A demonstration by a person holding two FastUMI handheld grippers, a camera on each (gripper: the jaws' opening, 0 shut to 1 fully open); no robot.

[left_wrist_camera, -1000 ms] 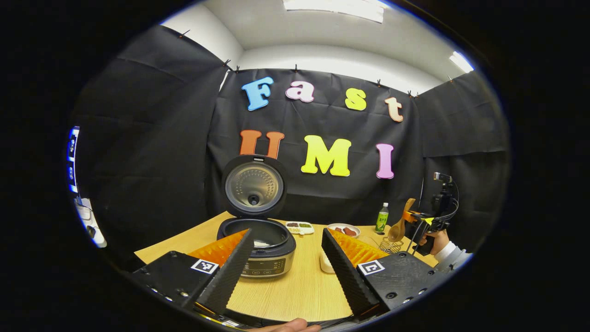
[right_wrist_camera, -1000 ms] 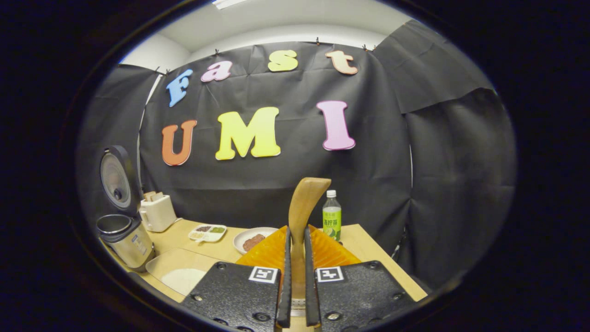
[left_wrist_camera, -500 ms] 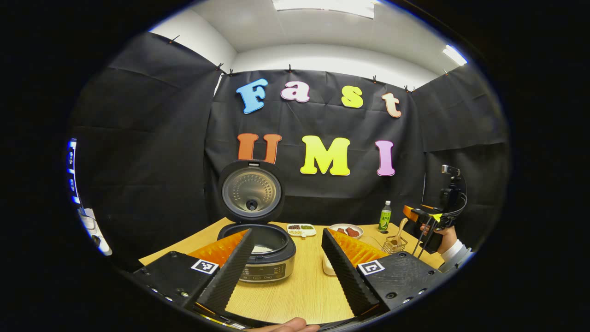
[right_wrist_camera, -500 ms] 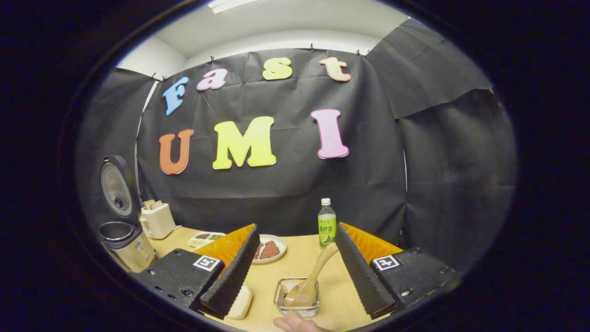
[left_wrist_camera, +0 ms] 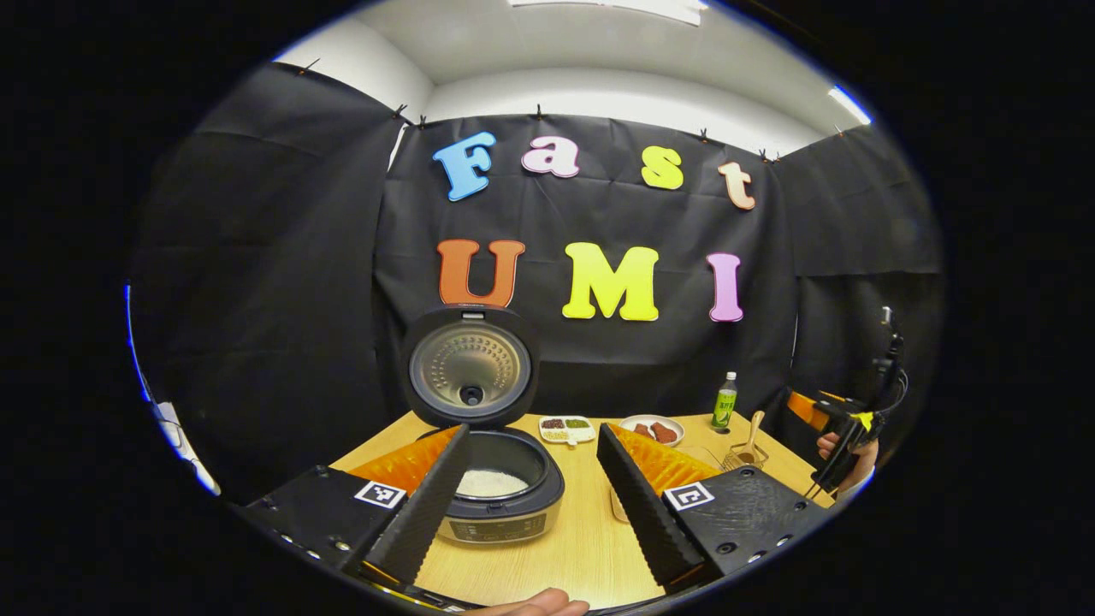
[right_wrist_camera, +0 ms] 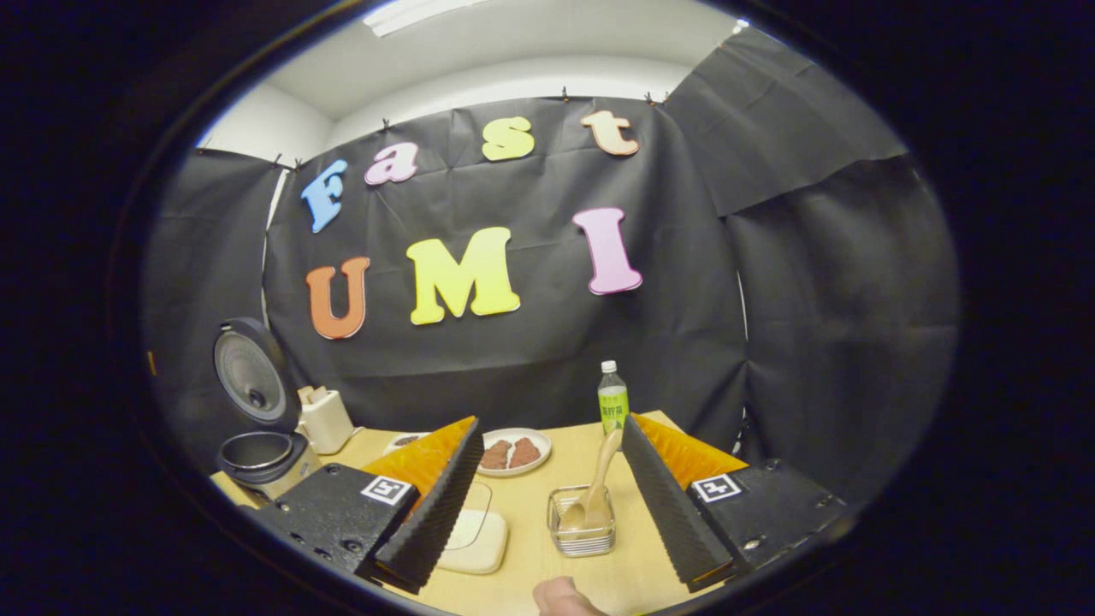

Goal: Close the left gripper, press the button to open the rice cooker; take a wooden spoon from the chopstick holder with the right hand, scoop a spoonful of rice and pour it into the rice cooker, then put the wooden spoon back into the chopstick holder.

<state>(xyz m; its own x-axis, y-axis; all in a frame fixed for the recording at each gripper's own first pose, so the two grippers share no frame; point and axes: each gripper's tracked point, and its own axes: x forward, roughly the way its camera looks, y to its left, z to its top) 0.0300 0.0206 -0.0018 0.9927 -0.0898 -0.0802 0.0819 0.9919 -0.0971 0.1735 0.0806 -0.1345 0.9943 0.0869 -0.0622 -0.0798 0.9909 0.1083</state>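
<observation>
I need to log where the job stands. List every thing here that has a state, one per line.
Rice cooker: lid up, rice inside.
Wooden spoon: standing in the chopstick holder, leaning, free of both grippers.
Bottle: upright, capped.
Rice tray: lying flat on the table.
Left hand-held gripper: open, holding nothing.
Right hand-held gripper: open, holding nothing.

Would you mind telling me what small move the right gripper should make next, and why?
Probably just ease the right gripper back from the table. Its jaws are open, the wooden spoon stands in the chopstick holder, and the rice cooker is open with rice inside, so the task looks done.
</observation>
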